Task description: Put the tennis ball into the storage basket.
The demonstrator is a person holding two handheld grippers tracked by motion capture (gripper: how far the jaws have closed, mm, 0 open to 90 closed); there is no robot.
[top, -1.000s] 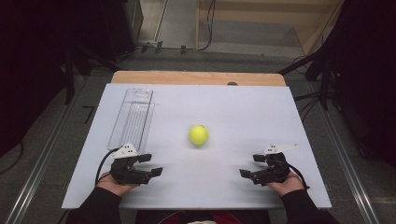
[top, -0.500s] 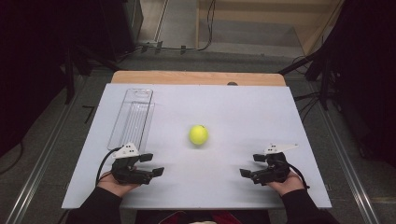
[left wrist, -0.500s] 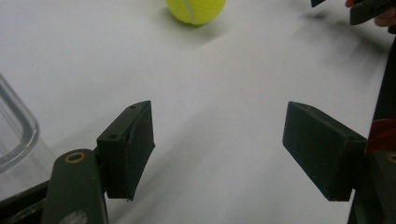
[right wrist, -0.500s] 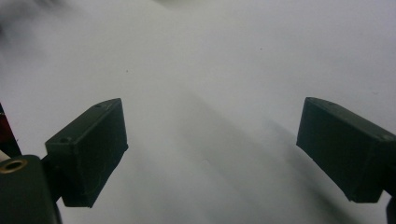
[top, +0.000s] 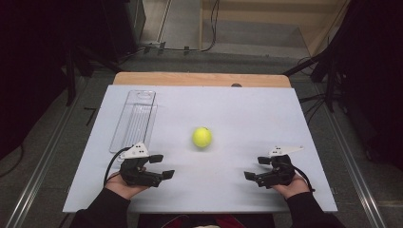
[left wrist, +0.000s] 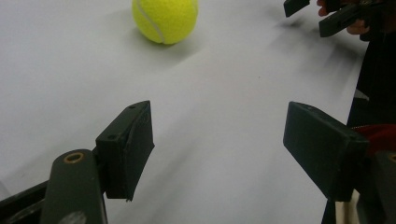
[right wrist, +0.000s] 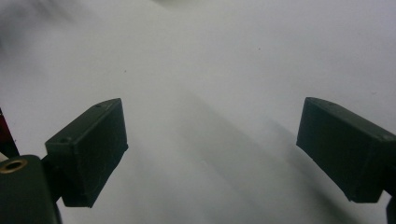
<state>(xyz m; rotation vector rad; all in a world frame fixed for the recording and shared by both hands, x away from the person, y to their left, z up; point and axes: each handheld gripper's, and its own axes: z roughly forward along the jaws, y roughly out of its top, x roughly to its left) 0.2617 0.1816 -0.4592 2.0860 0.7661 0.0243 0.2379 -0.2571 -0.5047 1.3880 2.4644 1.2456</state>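
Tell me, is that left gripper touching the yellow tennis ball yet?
Apart. In the left gripper view, bare white table lies between the left gripper with its open fingers and the tennis ball.

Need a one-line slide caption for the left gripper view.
Open left hand-held gripper faces a yellow tennis ball on the white table, nothing between its jaws.

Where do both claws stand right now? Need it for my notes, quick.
Left claw: open, holding nothing.
Right claw: open, holding nothing.
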